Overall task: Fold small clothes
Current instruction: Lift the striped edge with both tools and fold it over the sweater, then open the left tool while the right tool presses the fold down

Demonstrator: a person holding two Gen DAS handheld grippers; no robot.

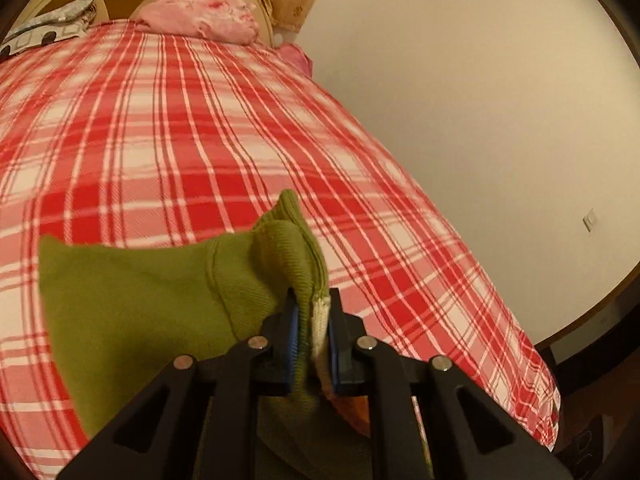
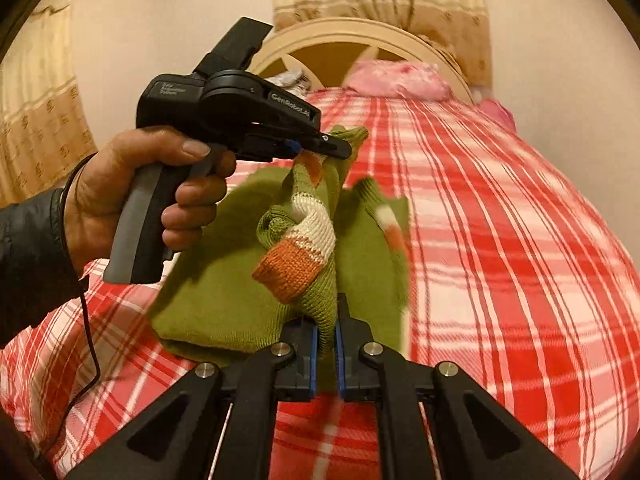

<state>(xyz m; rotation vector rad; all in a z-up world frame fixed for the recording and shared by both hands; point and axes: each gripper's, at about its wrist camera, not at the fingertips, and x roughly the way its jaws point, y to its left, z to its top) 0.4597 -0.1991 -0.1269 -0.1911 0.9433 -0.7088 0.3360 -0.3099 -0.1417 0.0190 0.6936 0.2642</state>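
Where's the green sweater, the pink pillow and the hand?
sweater point(image 2: 224, 280): right wrist view, on its plain green body.
pillow point(image 1: 200, 16): left wrist view, on its middle, by the headboard.
left hand point(image 2: 132, 196): right wrist view, on the knuckles around the handle.

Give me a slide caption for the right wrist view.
Both claws, left and right, pinch a green knit sweater lifted above a red plaid bedspread.

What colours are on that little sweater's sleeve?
Green with cream and orange stripes on the sweater's sleeve, clearest in the right wrist view.
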